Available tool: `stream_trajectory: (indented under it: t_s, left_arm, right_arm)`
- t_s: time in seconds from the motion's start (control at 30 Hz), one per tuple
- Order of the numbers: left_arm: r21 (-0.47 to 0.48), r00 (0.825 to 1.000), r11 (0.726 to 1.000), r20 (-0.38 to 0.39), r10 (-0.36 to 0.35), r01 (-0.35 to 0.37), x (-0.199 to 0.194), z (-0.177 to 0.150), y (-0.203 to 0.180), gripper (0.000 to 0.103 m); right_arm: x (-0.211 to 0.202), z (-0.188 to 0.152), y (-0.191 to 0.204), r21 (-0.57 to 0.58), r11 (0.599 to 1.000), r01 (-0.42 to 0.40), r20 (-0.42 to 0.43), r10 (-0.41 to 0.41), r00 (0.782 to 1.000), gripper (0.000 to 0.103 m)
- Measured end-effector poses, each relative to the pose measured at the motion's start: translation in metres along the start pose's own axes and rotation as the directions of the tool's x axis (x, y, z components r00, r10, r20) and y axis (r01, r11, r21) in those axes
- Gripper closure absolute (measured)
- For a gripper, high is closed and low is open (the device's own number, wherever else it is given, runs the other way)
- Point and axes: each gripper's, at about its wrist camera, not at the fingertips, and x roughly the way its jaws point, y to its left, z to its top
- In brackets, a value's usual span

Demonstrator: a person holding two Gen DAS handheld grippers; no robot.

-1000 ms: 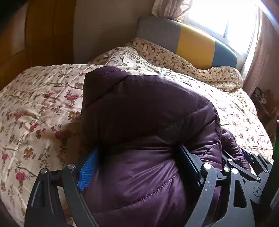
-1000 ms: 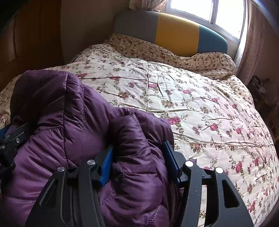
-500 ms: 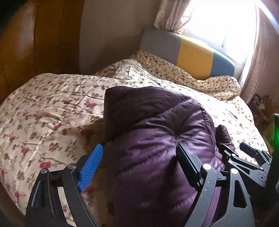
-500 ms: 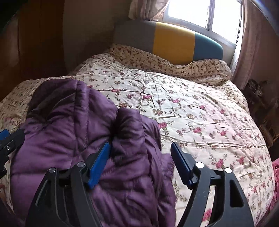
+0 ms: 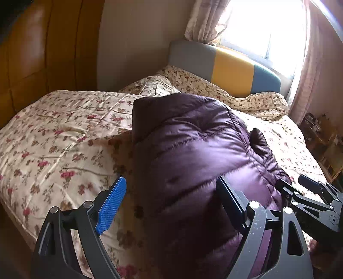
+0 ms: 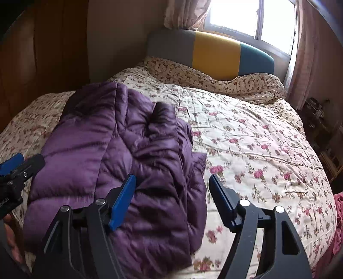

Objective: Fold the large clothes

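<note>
- Purple puffer jacket (image 6: 133, 163) lies folded in a bulky heap on the near left part of the floral quilt (image 6: 257, 150), nothing gripping it.
- Right gripper (image 6: 171, 193): jaws apart, having just opened wider then eased in slightly; the jacket's right edge shows between the fingers, pads not pressing on it.
- Left gripper (image 5: 169, 199): jaws wide apart above the jacket's near end; the blue pad (image 5: 110, 207) stands clear over the quilt, the other finger sits over the fabric; contact cannot be told.
- Each gripper shows at the edge of the other's view.
- Beyond the jacket: a rumpled floral cover (image 6: 214, 79) at the bed's head.
- Farthest: grey, yellow and teal headboard (image 6: 214, 55), bright window (image 6: 257, 19) and curtains behind.
</note>
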Motion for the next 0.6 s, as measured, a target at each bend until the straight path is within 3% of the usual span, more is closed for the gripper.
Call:
stream_trajectory:
  t_s: [0.33,0.6]
  left_arm:
    - [0.003,0.998,1.0,-0.06,-0.023,0.023,0.021,-0.018,0.001,0.018]
    - [0.014,0.999,0.999,-0.013,0.033,-0.033,-0.007,-0.012,-0.004,0.016]
  right_arm:
    - [0.026,-0.02,0.0,0.009,1.0,-0.006,-0.052,0.007,0.999,0.036]
    - [0.001,-0.013,0.0,0.023,1.0,-0.003,-0.02,0.003,1.0,0.032]
